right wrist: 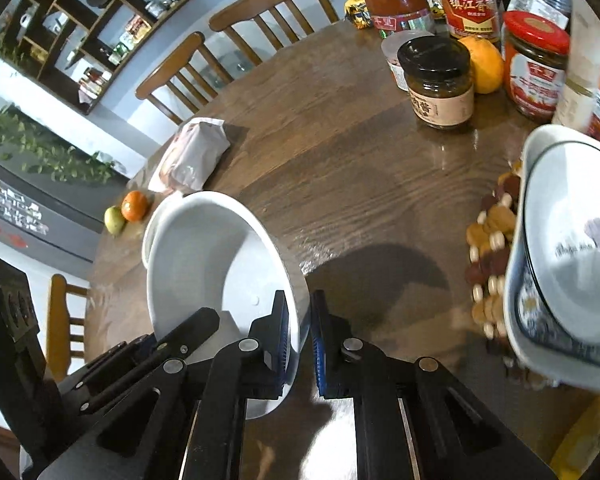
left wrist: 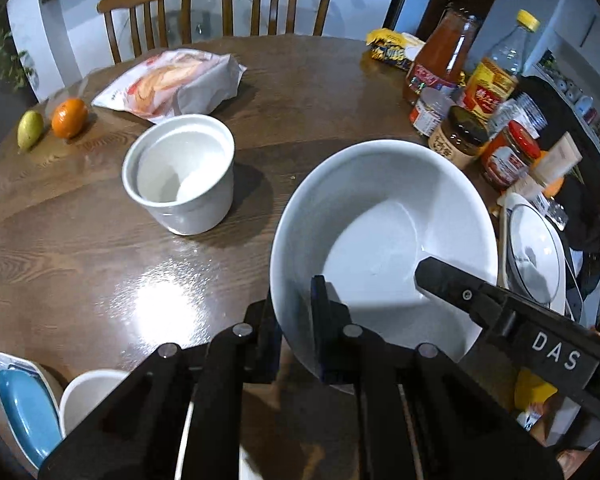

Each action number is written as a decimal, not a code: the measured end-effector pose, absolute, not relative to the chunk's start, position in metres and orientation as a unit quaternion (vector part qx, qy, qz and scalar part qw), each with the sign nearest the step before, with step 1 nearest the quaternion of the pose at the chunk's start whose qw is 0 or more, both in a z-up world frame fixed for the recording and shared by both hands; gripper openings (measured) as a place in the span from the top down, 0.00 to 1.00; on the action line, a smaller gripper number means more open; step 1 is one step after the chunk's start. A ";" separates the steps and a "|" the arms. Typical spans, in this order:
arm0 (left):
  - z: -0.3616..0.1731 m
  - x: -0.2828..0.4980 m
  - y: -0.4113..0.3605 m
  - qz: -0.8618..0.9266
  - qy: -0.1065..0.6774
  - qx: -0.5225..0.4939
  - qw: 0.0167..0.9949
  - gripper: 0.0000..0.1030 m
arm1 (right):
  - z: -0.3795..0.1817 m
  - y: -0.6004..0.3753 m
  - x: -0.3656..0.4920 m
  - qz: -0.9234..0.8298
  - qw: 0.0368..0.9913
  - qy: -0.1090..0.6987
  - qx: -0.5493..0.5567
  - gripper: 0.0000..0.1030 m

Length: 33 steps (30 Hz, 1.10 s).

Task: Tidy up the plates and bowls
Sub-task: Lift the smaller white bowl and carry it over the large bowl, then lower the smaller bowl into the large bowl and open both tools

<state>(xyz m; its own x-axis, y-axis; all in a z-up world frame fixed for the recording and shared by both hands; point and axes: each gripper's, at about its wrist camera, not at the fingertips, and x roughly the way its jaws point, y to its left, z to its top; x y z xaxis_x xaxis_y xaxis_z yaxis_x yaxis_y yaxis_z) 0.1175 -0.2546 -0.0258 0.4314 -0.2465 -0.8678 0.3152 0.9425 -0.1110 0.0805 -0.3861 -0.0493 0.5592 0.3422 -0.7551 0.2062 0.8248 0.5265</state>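
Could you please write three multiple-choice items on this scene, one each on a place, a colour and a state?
1. Where is the orange beside the bread bag?
A. next to a pear
B. inside the pot
C. on a chair

2. What colour is the big bowl?
A. blue
B. white
C. black

3. How is the big bowl held?
A. by no gripper
B. by one gripper
C. by both at its rim

Key: 1 A, the orange lies by the pear. 2 B, the big bowl is white. 3 C, the left hand-held gripper and right hand-held gripper each pinch its rim.

left hand-held gripper (left wrist: 296, 316) clamps white bowl's (left wrist: 384, 236) rim above table (left wrist: 100, 240).
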 end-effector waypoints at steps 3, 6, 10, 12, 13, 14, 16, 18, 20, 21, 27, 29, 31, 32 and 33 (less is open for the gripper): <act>-0.014 0.105 -0.246 -0.170 0.491 0.039 0.854 0.89 | -0.042 -0.382 0.069 0.048 0.835 0.460 0.300 0.88; -0.003 0.091 -0.236 -0.170 0.472 0.049 0.863 0.89 | -0.031 -0.375 0.059 0.061 0.838 0.452 0.300 0.88; 0.006 0.076 -0.210 -0.160 0.464 0.046 0.870 0.88 | -0.020 -0.354 0.048 0.084 0.842 0.450 0.286 0.87; 0.007 0.071 -0.198 -0.154 0.465 0.042 0.871 0.87 | -0.018 -0.341 0.045 0.104 0.837 0.454 0.289 0.87; 0.008 0.068 -0.189 -0.148 0.465 0.039 0.872 0.87 | -0.017 -0.334 0.044 0.111 0.835 0.457 0.286 0.87; 0.008 0.066 -0.183 -0.144 0.466 0.036 0.872 0.87 | -0.017 -0.326 0.043 0.117 0.834 0.459 0.282 0.87; 0.009 0.060 -0.168 -0.135 0.469 0.028 0.872 0.87 | -0.018 -0.314 0.044 0.128 0.833 0.464 0.274 0.87; 0.008 0.054 -0.156 -0.127 0.473 0.023 0.872 0.87 | -0.021 -0.301 0.046 0.143 0.827 0.470 0.273 0.87; 0.006 0.048 -0.142 -0.118 0.480 0.019 0.869 0.87 | -0.023 -0.289 0.046 0.155 0.822 0.478 0.268 0.87; 0.004 0.045 -0.136 -0.112 0.483 0.018 0.868 0.87 | -0.024 -0.283 0.046 0.160 0.820 0.481 0.265 0.87; -0.005 0.032 -0.106 -0.094 0.505 0.014 0.858 0.86 | -0.034 -0.250 0.042 0.181 0.807 0.507 0.244 0.87; -0.011 0.032 -0.101 -0.091 0.516 0.012 0.851 0.86 | -0.039 -0.244 0.043 0.182 0.802 0.517 0.238 0.87; -0.016 0.031 -0.099 -0.091 0.525 0.015 0.846 0.86 | -0.044 -0.241 0.041 0.180 0.798 0.524 0.238 0.87; -0.018 0.031 -0.099 -0.091 0.527 0.017 0.845 0.86 | -0.047 -0.239 0.039 0.178 0.795 0.529 0.237 0.87; -0.020 0.032 -0.101 -0.092 0.530 0.021 0.843 0.85 | -0.049 -0.238 0.039 0.175 0.795 0.531 0.235 0.87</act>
<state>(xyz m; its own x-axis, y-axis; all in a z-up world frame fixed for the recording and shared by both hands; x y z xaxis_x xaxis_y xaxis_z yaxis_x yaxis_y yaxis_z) 0.0317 -0.1006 -0.0204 0.4209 -0.1332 -0.8973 0.1784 0.9820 -0.0621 0.0386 -0.2376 -0.0489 0.3740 0.5284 -0.7622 -0.0284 0.8279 0.5601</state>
